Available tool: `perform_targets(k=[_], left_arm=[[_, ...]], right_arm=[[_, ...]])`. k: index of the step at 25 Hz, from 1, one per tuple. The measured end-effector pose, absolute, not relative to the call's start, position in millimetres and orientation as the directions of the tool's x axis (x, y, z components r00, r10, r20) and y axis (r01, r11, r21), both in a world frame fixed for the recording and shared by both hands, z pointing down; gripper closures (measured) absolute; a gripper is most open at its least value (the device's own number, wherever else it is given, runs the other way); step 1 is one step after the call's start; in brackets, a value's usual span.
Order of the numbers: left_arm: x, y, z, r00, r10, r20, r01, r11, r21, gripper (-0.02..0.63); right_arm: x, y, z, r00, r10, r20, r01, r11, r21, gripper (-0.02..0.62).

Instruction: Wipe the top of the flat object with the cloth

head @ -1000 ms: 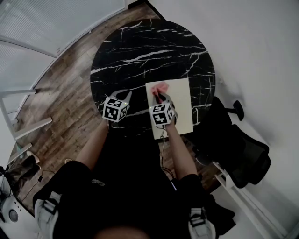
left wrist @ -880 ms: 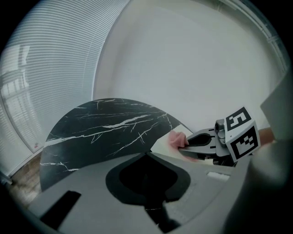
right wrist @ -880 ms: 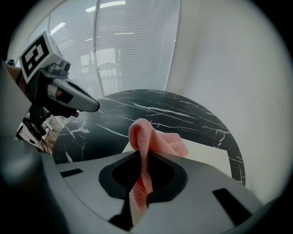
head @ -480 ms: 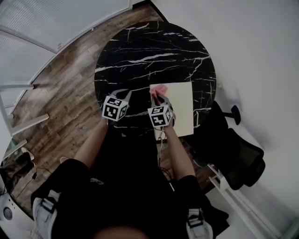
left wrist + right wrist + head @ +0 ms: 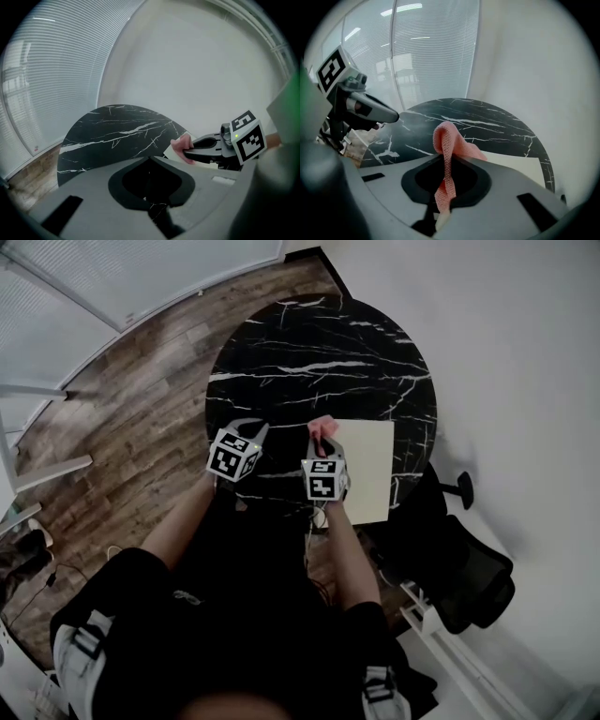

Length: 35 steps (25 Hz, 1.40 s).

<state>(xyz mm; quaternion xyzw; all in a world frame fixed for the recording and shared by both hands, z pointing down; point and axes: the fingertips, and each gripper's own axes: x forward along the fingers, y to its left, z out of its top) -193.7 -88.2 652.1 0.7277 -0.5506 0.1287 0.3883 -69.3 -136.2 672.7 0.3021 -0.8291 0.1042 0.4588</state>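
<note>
A cream flat board (image 5: pixel 370 470) lies on the right side of the round black marble table (image 5: pixel 319 352), overhanging its near edge. My right gripper (image 5: pixel 322 439) is shut on a pink cloth (image 5: pixel 322 425) at the board's far left corner. In the right gripper view the cloth (image 5: pixel 449 140) rises in a fold from between the jaws, with the board (image 5: pixel 515 163) just beyond. My left gripper (image 5: pixel 247 427) hovers over the table's near left part, apart from the board, shut with nothing in it. In the left gripper view the right gripper (image 5: pixel 187 152) holds the cloth (image 5: pixel 180 145).
A black office chair (image 5: pixel 469 577) stands to the right of the table, close to the white wall. Wooden floor (image 5: pixel 141 399) and a glass partition with blinds (image 5: pixel 112 277) lie to the left. The person's arms and dark clothes fill the lower view.
The right gripper with the cloth has shifted left across the board, from its far part to its far left corner. The left gripper has stayed in place.
</note>
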Motion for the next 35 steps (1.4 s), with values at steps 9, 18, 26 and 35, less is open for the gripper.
perform_targets(k=[9,18,26,35], left_arm=[[-209,-94,621,0.45,-0.686,0.572,-0.885,-0.254,0.391,0.606],[-146,-87,588,0.608,-0.589,0.533,-0.793,-0.485,0.37,0.606],[-78,-63,575,0.666,-0.527,0.528,-0.736,-0.58,0.348,0.606],[-30,-12,557,0.669,-0.504,0.547,-0.721,-0.617,0.315,0.606]], right_arm=[[-78,-140,616,-0.412,-0.625,0.663,-0.789,0.609,0.084,0.578],[-37,-81,587,-0.435,-0.605,0.666,-0.864,0.489,-0.121,0.578],[39,-28,569,-0.362,-0.688,0.629,-0.922,0.365,-0.131,0.578],[102,28,558,-0.313,-0.766,0.562,-0.95,0.267,-0.165,0.578]])
